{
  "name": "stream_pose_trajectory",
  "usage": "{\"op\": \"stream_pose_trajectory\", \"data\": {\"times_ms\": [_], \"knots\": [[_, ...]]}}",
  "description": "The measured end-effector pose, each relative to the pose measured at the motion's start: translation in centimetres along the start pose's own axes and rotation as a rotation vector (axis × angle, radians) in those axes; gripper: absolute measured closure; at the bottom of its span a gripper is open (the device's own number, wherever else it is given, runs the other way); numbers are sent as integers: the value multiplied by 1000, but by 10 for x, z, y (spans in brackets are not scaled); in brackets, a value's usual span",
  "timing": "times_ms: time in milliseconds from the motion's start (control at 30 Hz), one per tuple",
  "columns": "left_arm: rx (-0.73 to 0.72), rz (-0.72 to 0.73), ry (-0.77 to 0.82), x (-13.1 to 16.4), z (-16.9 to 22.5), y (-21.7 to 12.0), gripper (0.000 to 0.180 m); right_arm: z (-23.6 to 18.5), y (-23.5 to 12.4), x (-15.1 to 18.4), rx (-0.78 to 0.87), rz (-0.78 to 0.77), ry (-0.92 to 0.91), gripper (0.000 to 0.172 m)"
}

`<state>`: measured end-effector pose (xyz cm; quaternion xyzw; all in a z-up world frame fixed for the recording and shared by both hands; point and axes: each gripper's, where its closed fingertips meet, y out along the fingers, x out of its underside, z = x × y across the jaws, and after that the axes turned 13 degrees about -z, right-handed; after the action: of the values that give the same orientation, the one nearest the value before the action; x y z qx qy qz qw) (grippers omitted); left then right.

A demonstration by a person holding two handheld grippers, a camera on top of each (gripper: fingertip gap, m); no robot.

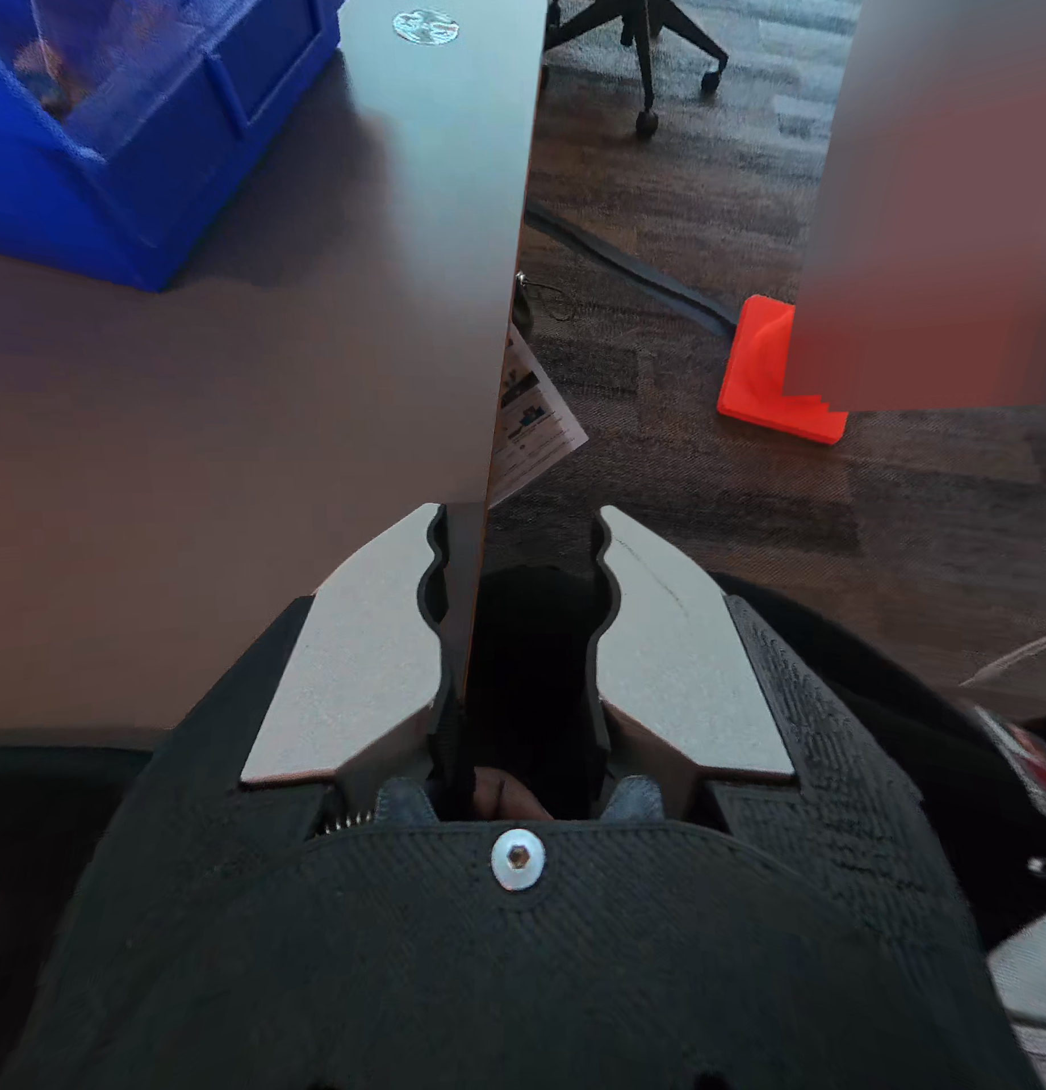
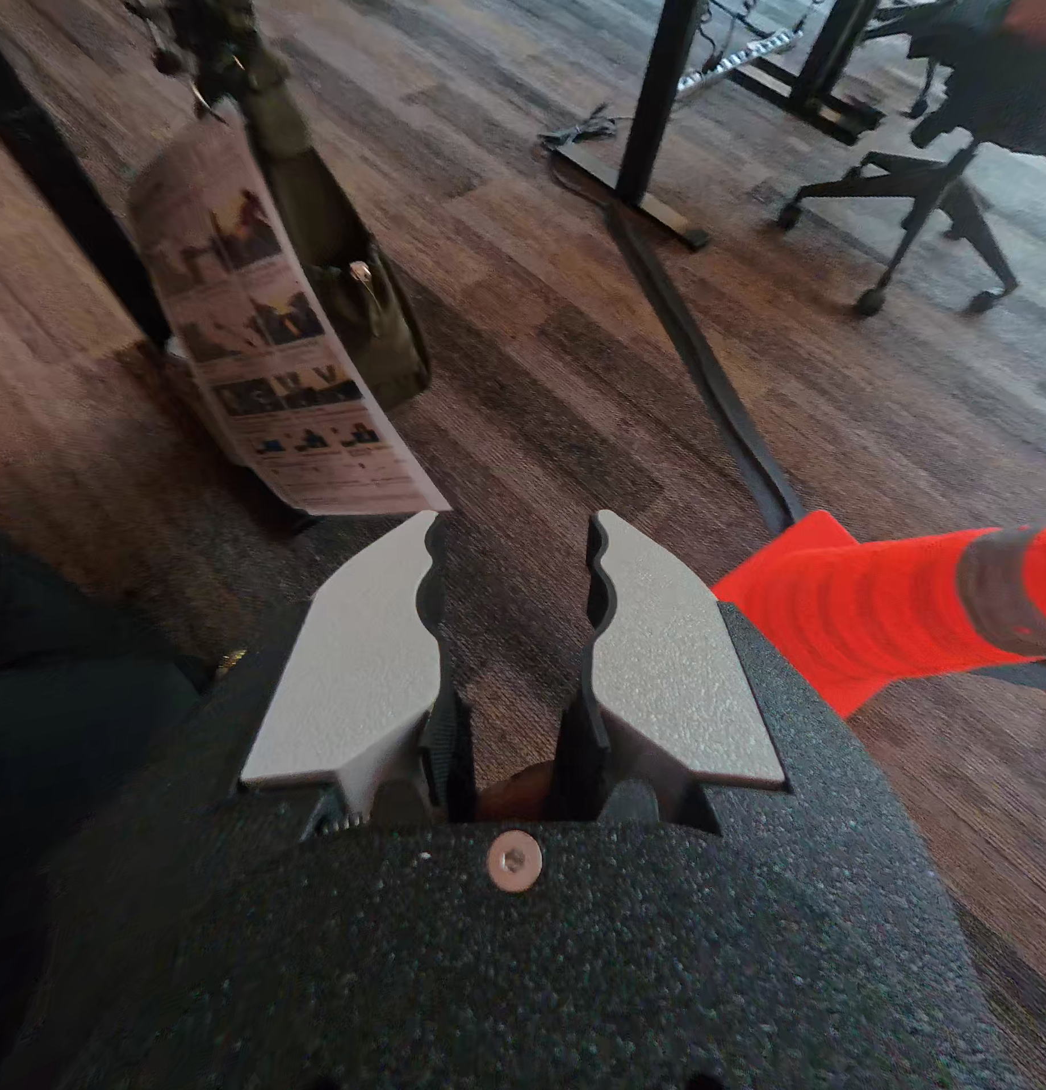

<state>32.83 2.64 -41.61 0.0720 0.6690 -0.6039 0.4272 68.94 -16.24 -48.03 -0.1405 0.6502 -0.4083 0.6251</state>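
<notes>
Left tongs: apart, bare, straddling the desk edge; blue bin upper left. Right tongs: apart, bare, over carpet; printed sheet (illustrated, text blurred) upper left, orange cone right.

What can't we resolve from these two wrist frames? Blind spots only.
- Blue bin contents: left wrist view, blurred and cut off by the top-left edge.
- Orange cone top: left wrist view, covered by a blur patch; in the right wrist view, cut off by the right edge.
- Printed sheet: right wrist view, too blurred to make out; left wrist view, mostly hidden behind the table edge.
- Neither gripper shows in the other's view.
</notes>
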Motion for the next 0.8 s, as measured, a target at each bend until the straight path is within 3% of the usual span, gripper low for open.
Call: {"op": "stream_pose_trajectory", "data": {"times_ms": [167,400,800], "knots": [[109,8,-75,-2,2,-2,141,7,9,14,49,-79,-34,123],[127,2,-102,-3,1,-2,150,4,18,12,49,-110,-98,122],[166,-12,-115,-2,3,-2,154,-1,34,33,-131,-176,-266,120]]}}
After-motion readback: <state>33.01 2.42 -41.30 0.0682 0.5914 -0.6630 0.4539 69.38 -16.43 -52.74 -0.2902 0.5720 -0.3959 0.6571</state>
